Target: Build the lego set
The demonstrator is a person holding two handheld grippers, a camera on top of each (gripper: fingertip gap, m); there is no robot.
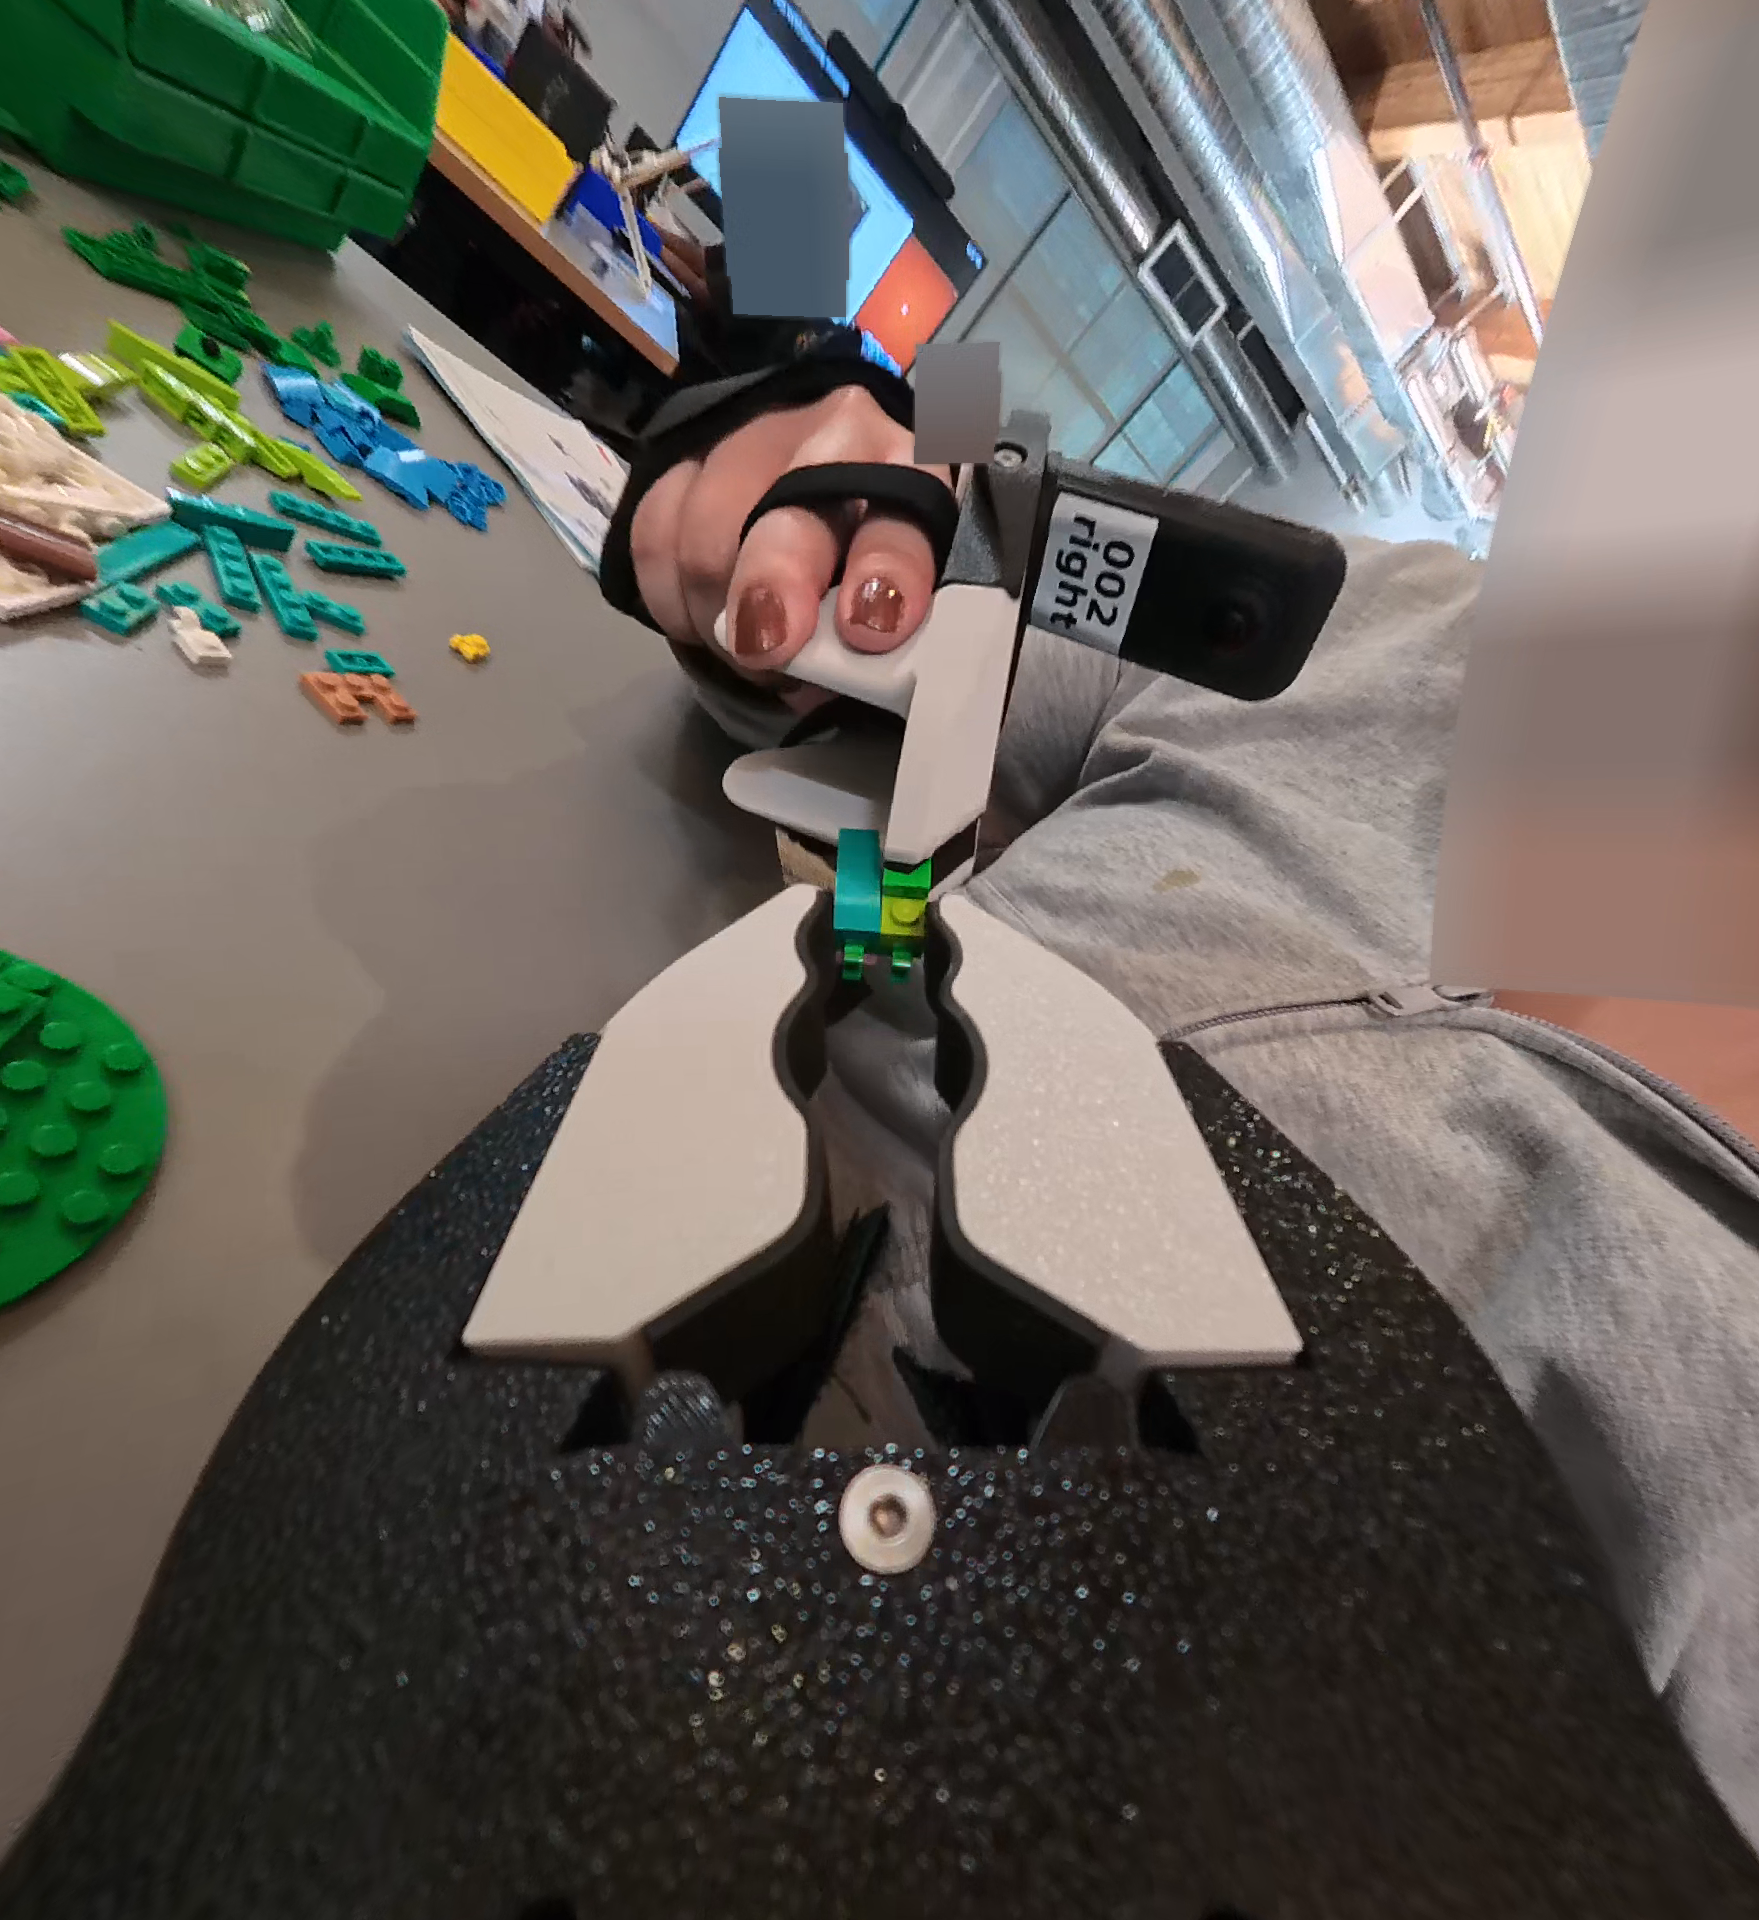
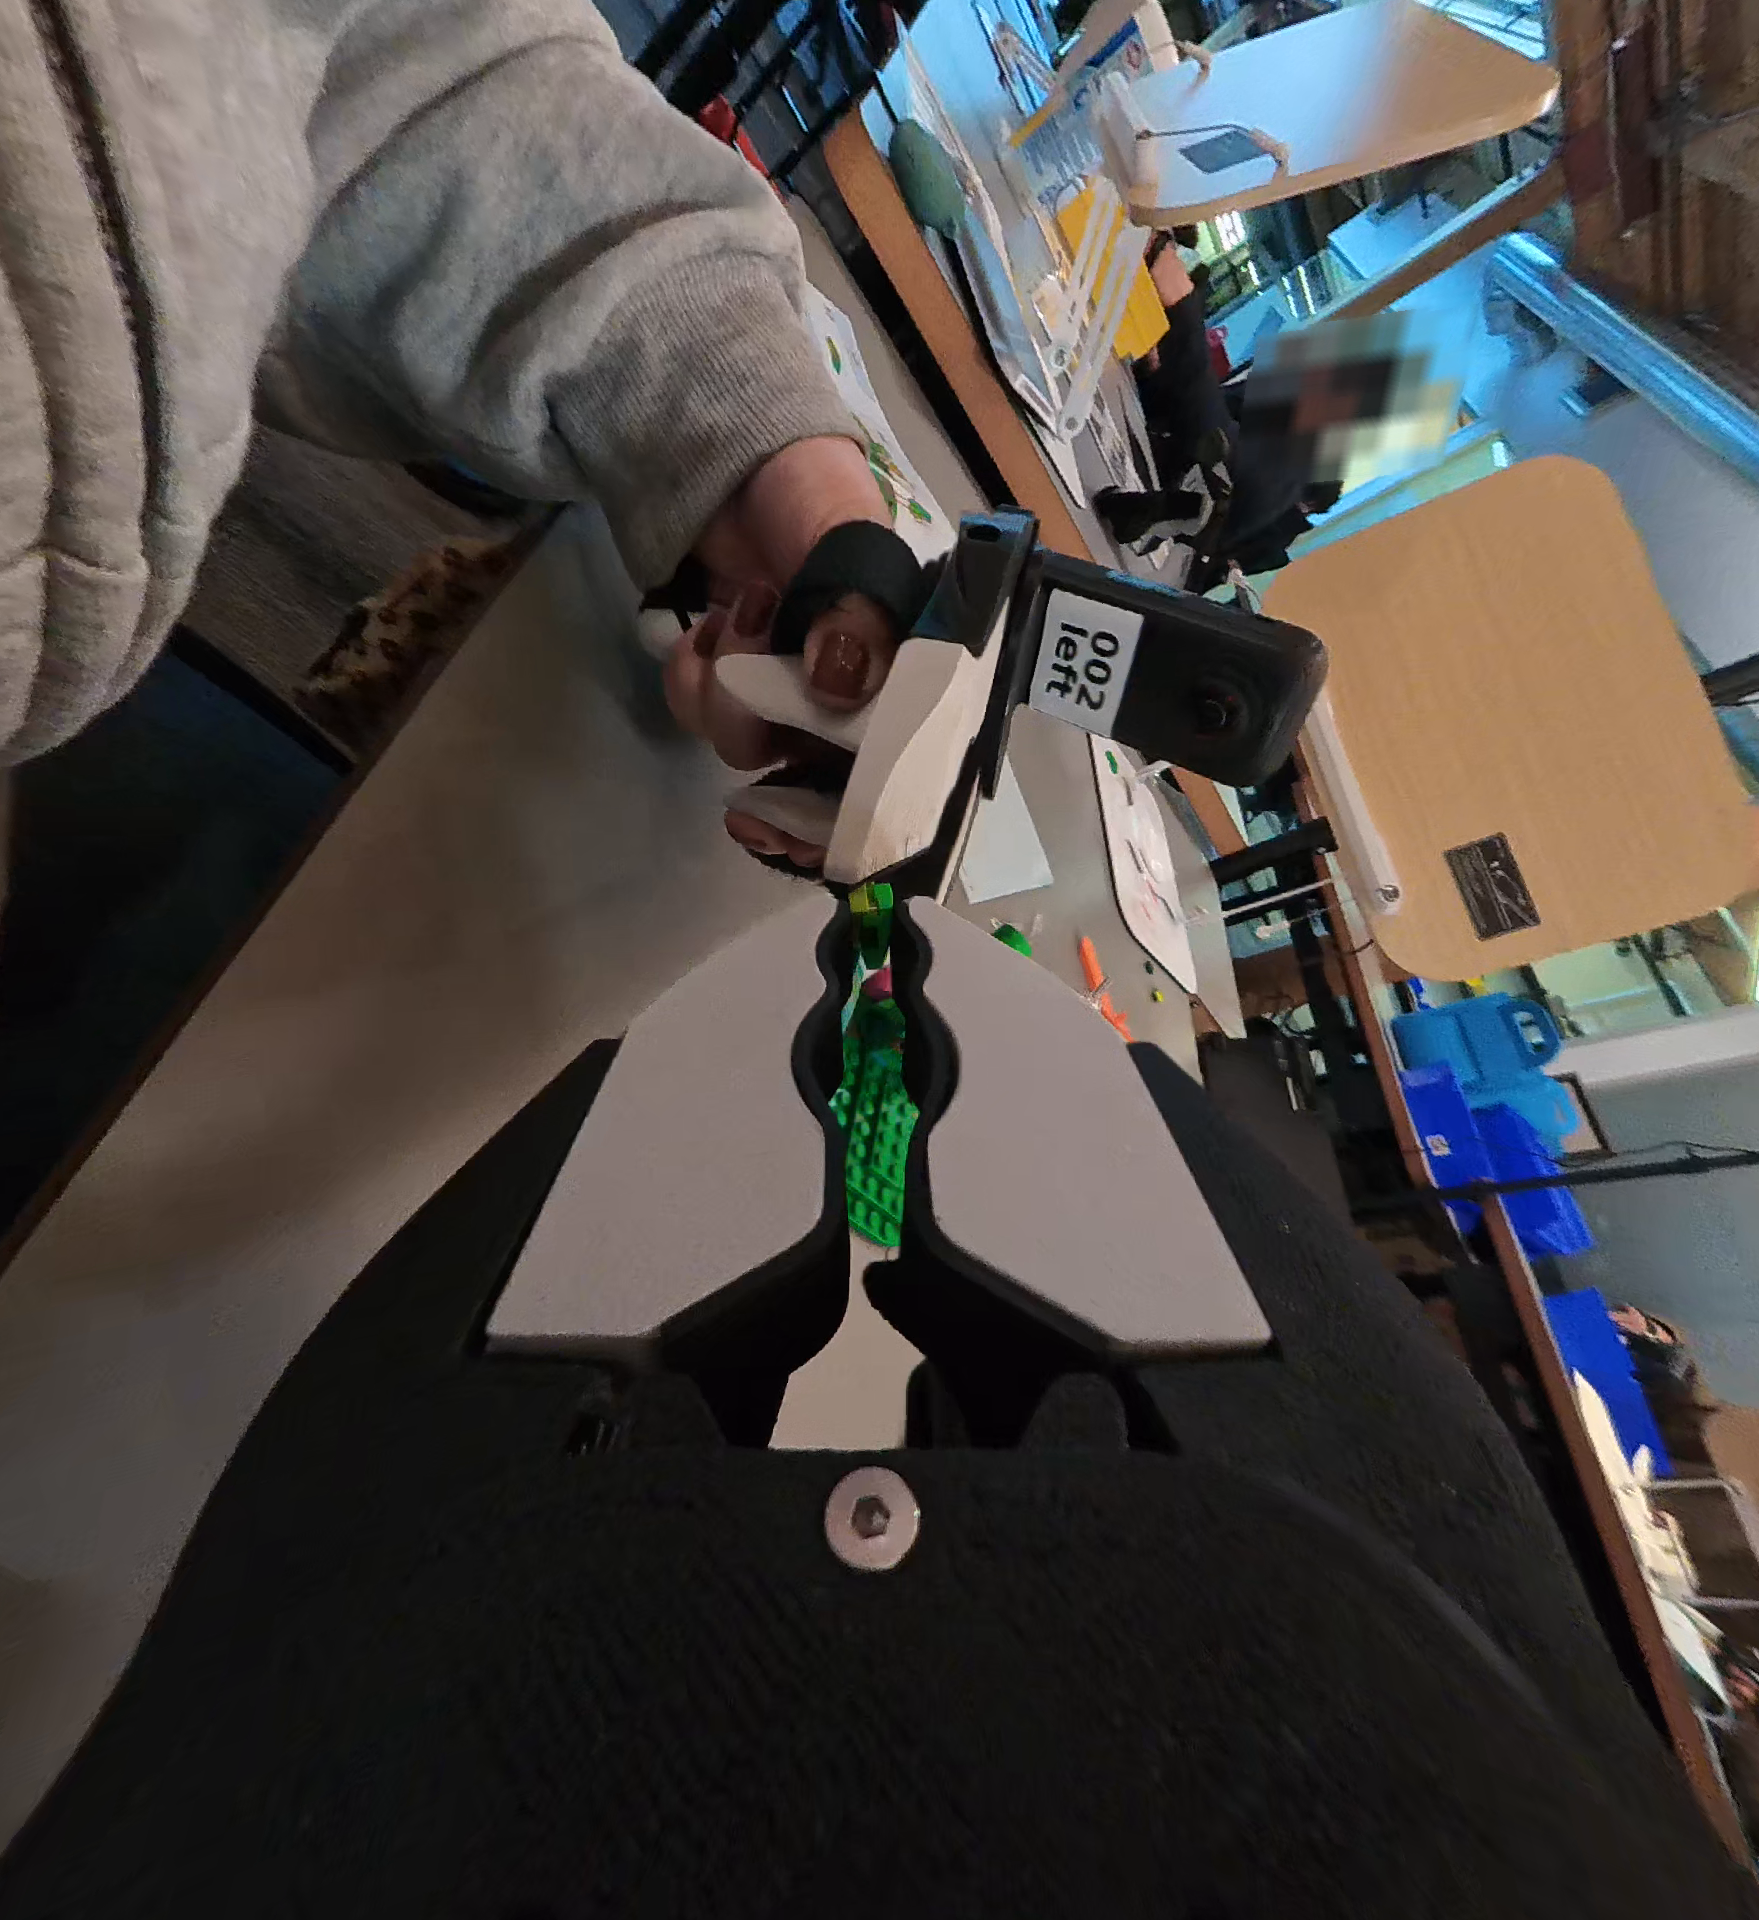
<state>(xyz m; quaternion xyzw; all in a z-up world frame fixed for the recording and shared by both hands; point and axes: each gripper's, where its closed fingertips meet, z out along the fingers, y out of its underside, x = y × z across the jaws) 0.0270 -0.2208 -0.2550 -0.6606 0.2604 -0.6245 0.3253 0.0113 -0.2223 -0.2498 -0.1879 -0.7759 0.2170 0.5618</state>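
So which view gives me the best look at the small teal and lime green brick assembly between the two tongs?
The left wrist view: the small teal and lime green brick assembly faces the camera, its colours distinct, at the left tongs. The right wrist view shows only a lime green sliver above its own fingertips.

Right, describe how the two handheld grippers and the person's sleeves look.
Both grippers have pale grey scalloped fingers on black textured bodies with a silver bolt. Each carries a black camera with a white label, white handles and a black finger strap. Sleeves are light grey knit.
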